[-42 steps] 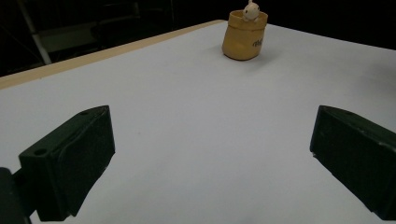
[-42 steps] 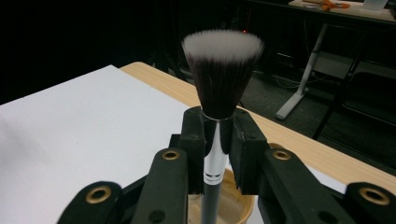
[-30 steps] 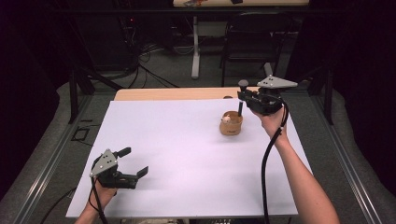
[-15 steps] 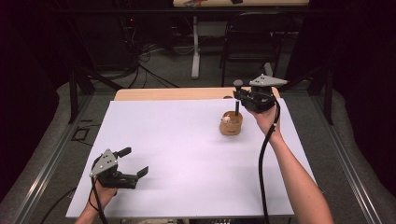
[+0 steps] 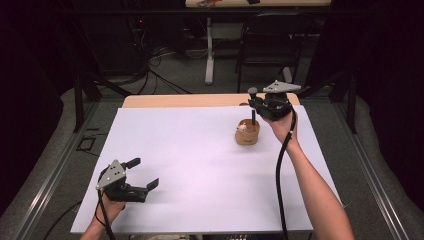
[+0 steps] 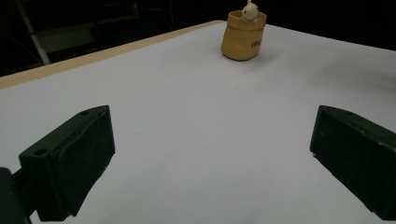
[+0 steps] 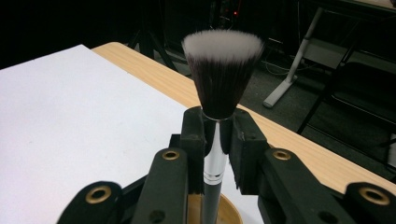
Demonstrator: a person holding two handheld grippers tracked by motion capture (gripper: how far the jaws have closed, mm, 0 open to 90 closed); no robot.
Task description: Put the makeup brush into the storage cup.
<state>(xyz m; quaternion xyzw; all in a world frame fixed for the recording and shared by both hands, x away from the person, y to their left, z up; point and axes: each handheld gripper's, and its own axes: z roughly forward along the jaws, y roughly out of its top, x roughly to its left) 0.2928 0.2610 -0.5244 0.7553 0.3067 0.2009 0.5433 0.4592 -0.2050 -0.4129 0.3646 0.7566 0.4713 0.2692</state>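
lifted slightly, right hand-held gripper clamps brush upright above pot.

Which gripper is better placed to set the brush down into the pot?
Right. The right gripper is shut on the brush, handle hanging just over the pot. The left gripper is open and holds nothing, near the table's front edge, far from the pot.

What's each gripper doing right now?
Left gripper: open, holding nothing.
Right gripper: shut on the brush, above the holder.
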